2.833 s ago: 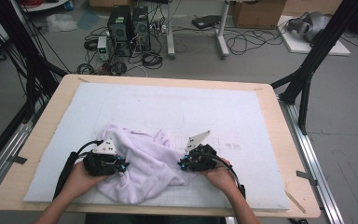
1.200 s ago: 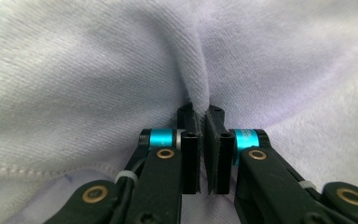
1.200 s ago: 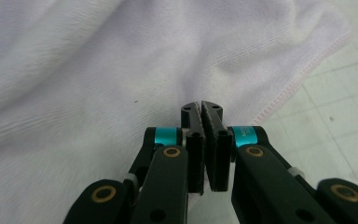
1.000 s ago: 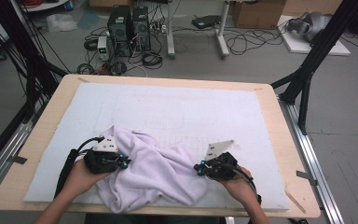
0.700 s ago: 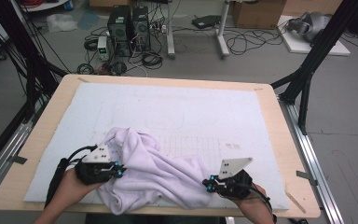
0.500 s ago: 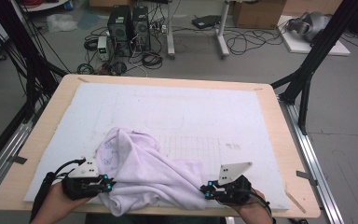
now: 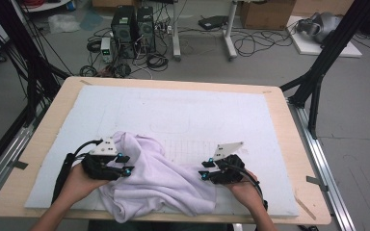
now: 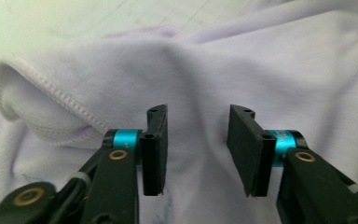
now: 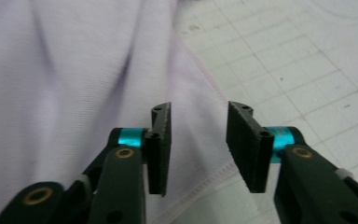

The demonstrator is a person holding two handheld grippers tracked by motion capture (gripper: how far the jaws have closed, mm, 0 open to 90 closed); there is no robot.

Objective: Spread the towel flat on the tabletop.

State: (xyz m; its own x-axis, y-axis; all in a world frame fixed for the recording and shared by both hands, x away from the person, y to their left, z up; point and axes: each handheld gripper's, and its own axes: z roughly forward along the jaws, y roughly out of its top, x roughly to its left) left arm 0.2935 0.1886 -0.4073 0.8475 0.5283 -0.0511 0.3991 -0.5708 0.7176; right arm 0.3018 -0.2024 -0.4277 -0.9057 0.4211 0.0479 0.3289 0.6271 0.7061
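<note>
A pale lilac cloth (image 7: 159,180) lies crumpled on the white mat (image 7: 183,110), near the table's front edge. My left gripper (image 7: 123,163) rests at the cloth's left side. Its jaws have just been opening and stand apart over the fabric (image 8: 261,60), gripping nothing; a stitched hem (image 8: 60,95) folds over to the left. My right gripper (image 7: 205,169) sits at the cloth's right edge. Its jaws have also just been opening and hang open above the cloth's hemmed edge (image 9: 74,70) and the gridded mat (image 9: 298,70).
The mat covers most of the wooden table (image 7: 289,144), bare toward the back and right. Beyond the far edge, computer towers (image 7: 135,21) and cables lie on the floor. Black frame struts (image 7: 318,72) stand at the right and left.
Both grippers had pulled the cloth toward the front edge, stretching it apart. Now both have let go, moved back onto the mat, and the cloth lies slack between them.
</note>
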